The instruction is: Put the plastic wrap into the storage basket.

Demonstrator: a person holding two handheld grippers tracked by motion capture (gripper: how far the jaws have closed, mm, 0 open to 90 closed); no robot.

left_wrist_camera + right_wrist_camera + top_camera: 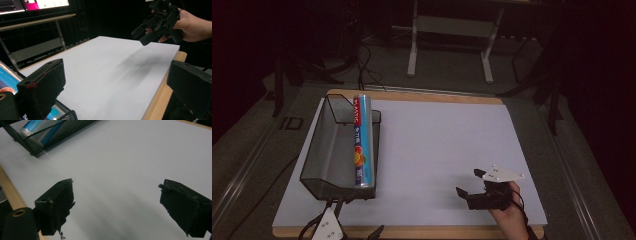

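We find the roll (362, 141) lying in the wire basket (319, 150) on the bench (447, 145), its long axis running 12 to 6 o'clock. We judge the left gripper (349, 232), spread and empty at 6 o'clock just below the basket, the nearer. The right gripper (471, 183), also spread and empty, sits well apart at 4 o'clock.

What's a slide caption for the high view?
Long foil-wrapped roll lies in a black mesh tray at the white table's left; right tongs hover open nearby, empty.
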